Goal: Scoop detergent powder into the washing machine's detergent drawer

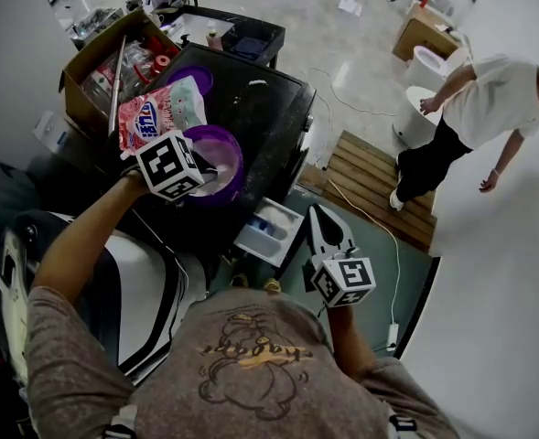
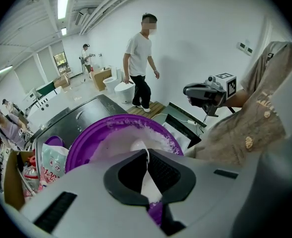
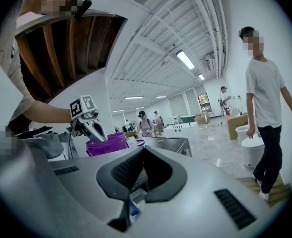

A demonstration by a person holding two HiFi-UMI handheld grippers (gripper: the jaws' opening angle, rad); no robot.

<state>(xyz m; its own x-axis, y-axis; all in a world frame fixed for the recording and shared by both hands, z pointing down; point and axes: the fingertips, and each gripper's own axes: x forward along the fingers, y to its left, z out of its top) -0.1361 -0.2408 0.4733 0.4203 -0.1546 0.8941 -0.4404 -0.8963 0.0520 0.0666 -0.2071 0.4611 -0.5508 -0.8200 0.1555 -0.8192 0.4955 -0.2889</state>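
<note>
Dark washer top [image 1: 269,108] at frame centre carries the purple bowl [image 1: 235,149]. The left gripper [image 2: 146,157] pinches the scoop [image 2: 149,182]; the right gripper [image 3: 131,197] is closed and empty. If the scoop tilts, powder may spill before reaching the drawer [image 1: 271,230].

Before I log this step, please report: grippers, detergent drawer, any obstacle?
Left gripper shut on white scoop, in purple bowl. Right gripper shut, empty. Detergent drawer open, nothing blocking.

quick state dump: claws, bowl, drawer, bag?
left claw: shut on white scoop, tip in the bowl
right claw: shut, empty
purple bowl: upright, holds white powder
detergent drawer: pulled open
detergent bag: lying flat beside the bowl
</note>
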